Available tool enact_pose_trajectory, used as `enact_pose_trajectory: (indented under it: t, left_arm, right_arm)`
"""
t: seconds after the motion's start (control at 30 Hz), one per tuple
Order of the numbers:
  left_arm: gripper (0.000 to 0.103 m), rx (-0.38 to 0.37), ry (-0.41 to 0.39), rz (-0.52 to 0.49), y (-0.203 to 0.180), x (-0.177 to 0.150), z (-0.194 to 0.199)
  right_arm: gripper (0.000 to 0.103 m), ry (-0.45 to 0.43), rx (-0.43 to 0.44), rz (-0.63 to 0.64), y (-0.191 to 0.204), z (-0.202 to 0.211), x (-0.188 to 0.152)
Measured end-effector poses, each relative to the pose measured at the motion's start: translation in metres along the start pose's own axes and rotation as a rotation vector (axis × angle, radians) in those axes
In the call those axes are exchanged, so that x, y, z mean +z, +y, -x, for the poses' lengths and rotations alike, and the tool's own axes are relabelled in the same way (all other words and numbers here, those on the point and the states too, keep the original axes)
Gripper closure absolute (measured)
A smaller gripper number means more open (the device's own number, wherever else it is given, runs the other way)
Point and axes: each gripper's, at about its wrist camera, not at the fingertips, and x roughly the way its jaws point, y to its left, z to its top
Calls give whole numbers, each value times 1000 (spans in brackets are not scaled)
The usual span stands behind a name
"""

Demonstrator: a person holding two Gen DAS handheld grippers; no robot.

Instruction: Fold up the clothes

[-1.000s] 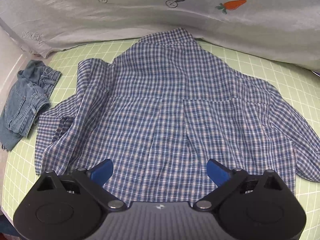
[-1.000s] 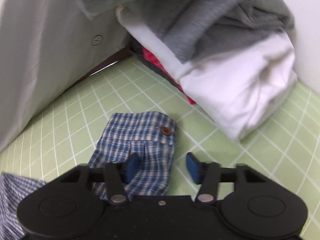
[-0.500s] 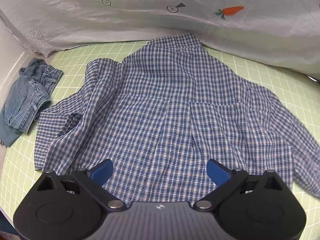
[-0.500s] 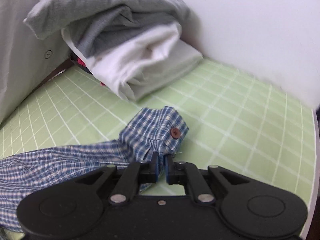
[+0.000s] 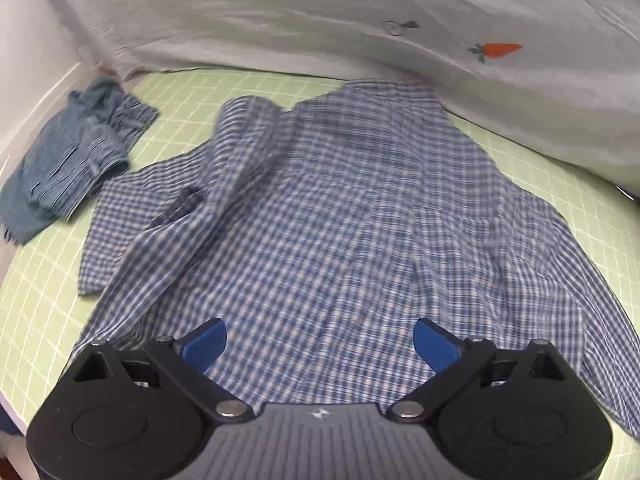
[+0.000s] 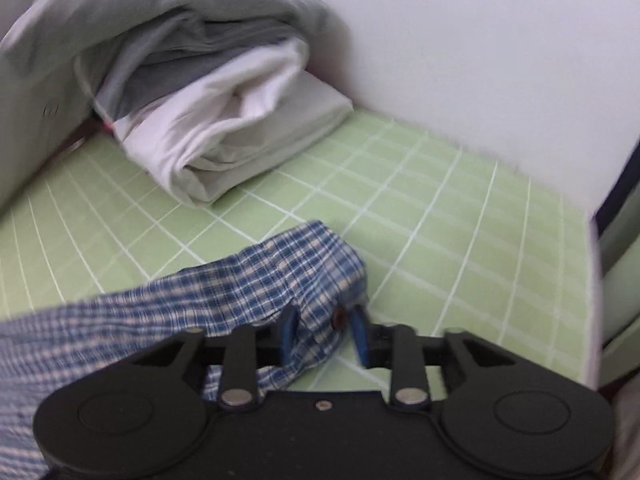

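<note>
A blue checked shirt [image 5: 340, 220] lies spread back-up on the green grid mat [image 5: 192, 92], collar at the far end. My left gripper [image 5: 318, 344] hovers wide open over the shirt's near hem, with nothing between its blue fingers. In the right wrist view the shirt's sleeve stretches across the mat [image 6: 440, 220] and ends in a cuff [image 6: 316, 280] with a brown button [image 6: 340, 317]. My right gripper [image 6: 322, 334] has its jaws opening; the cuff sits loosely between them and the right pad stands clear of it.
Folded blue jeans [image 5: 76, 160] lie at the mat's far left. A white cloth with a carrot print [image 5: 400, 12] drapes along the back. A pile of grey and white clothes [image 6: 208, 120] rests by the white wall [image 6: 480, 60]. The mat's edge [image 6: 592, 280] is close on the right.
The right gripper pinched the cuff, pulled the sleeve out across the mat, and its jaws have now parted. The left gripper shifted sideways over the shirt and stayed open.
</note>
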Motion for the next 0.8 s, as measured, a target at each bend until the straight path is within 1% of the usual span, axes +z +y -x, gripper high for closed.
enact_pose_trajectory:
  t: [0.03, 0.07, 0.1, 0.17, 0.3, 0.43, 0.5, 0.53, 0.6, 0.67, 0.8]
  left_arm:
    - [4, 5, 5, 13, 6, 0, -2]
    - [4, 11, 14, 28, 11, 0, -5]
    - [4, 17, 24, 42, 16, 1, -8]
    - [4, 26, 38, 63, 24, 2, -13]
    - [4, 64, 55, 58, 38, 3, -28]
    - [4, 110, 51, 35, 54, 9, -55]
    - [4, 136, 53, 31, 61, 13, -71]
    - [4, 149, 56, 34, 65, 16, -78]
    - [4, 152, 53, 48, 74, 22, -87]
    - [4, 135, 42, 64, 83, 27, -93]
    - [4, 125, 33, 73, 93, 34, -106]
  right_arm:
    - [29, -30, -4, 47, 11, 7, 1]
    - [13, -61, -9, 94, 23, 14, 2]
    - [10, -90, 10, 145, 36, 21, 3]
    - [9, -120, 122, 246, 71, 30, 6]
    - [7, -105, 380, 407, 153, 38, 7]
    - [7, -75, 646, 546, 245, 40, 4]
    - [7, -56, 741, 625, 290, 37, -3]
    - [7, -45, 768, 661, 310, 34, -8]
    - [9, -33, 769, 702, 334, 29, -17]
    - [17, -21, 763, 728, 352, 25, -25]
    - [25, -24, 754, 717, 351, 25, -33]
